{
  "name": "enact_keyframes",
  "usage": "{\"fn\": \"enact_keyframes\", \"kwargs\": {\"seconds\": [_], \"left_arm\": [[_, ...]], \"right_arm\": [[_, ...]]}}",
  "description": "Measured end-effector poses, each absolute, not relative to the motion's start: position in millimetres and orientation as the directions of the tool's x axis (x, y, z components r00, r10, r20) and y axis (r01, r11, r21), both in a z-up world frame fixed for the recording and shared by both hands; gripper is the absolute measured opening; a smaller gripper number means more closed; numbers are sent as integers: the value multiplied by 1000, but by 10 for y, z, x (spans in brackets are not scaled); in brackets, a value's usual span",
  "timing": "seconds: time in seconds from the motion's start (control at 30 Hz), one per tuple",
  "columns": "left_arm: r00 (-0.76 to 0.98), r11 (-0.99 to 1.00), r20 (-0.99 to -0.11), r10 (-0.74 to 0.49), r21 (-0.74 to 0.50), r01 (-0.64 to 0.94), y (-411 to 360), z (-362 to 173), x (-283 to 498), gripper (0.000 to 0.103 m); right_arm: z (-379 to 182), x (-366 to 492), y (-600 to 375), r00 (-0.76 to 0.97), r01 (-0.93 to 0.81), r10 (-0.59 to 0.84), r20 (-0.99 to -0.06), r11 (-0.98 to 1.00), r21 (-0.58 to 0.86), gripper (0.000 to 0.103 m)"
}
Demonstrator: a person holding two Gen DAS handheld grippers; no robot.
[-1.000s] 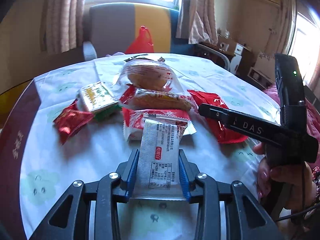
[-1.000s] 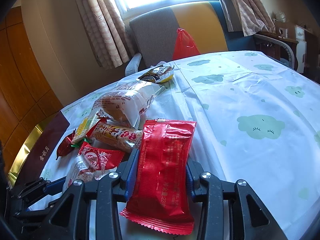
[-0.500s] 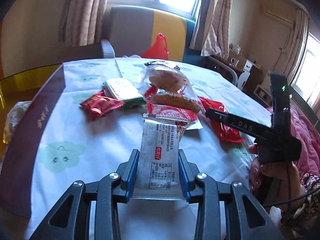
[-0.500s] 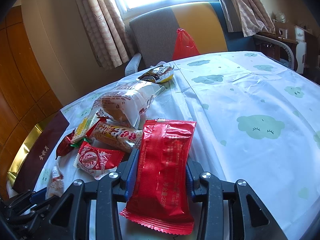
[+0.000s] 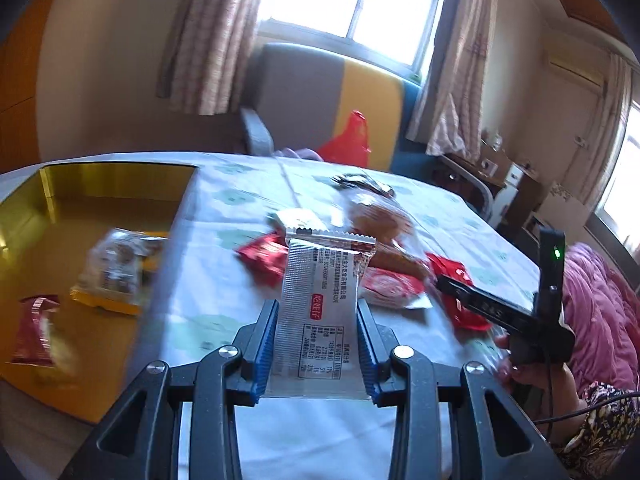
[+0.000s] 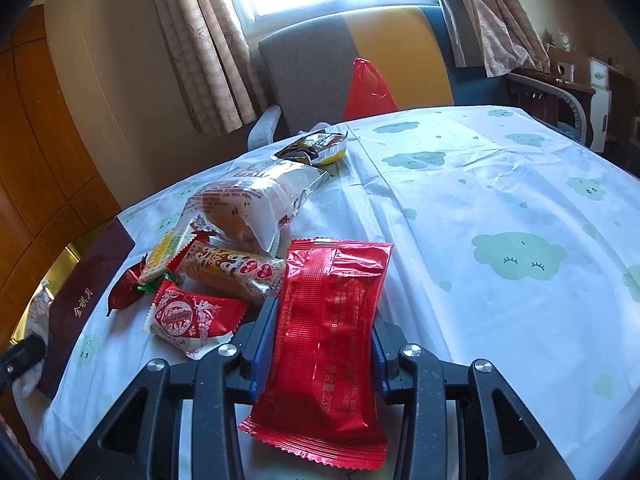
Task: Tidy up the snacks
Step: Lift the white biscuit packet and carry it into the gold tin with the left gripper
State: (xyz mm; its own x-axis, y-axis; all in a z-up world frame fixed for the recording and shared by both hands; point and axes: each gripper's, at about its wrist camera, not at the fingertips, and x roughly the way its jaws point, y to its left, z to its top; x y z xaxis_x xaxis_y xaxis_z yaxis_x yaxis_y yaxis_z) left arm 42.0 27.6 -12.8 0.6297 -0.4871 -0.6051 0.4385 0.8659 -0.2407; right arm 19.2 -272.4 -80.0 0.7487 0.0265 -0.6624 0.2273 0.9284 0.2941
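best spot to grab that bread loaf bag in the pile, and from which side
Grip the bread loaf bag at its flattened, crimped far end near the yellow-rimmed snack packet, coming from the open tablecloth side. The bulging near end looks too wide and rests among other packets. Both tools are full right now.

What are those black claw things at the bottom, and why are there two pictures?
They are tongs a person holds, one in each hand, each with its own camera looking forward. So you get two pictures. The left tongs squeeze a silver snack packet near a gold box holding a few snacks. The right tongs squeeze a red snack packet. More snacks lie piled on the cloud-print tablecloth, like a wrapped bread.
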Motion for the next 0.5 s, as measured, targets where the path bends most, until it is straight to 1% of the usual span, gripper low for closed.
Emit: {"fn": "enact_keyframes", "kwargs": {"seconds": [0.13,0.37,0.5], "left_arm": [[664,897,-609,-434,-226,379,545,-70,505,37],[714,945,-621,-324,-251,210,1194,-69,715,37],[725,962,-641,-252,-250,112,1537,-134,813,37]], "right_arm": [[-799,194,-2721,748,227,25,-663,929,292,41],[-802,198,-2708,745,230,15,-667,933,277,41],[-803,201,-2694,742,231,6,-671,937,263,41]]}}
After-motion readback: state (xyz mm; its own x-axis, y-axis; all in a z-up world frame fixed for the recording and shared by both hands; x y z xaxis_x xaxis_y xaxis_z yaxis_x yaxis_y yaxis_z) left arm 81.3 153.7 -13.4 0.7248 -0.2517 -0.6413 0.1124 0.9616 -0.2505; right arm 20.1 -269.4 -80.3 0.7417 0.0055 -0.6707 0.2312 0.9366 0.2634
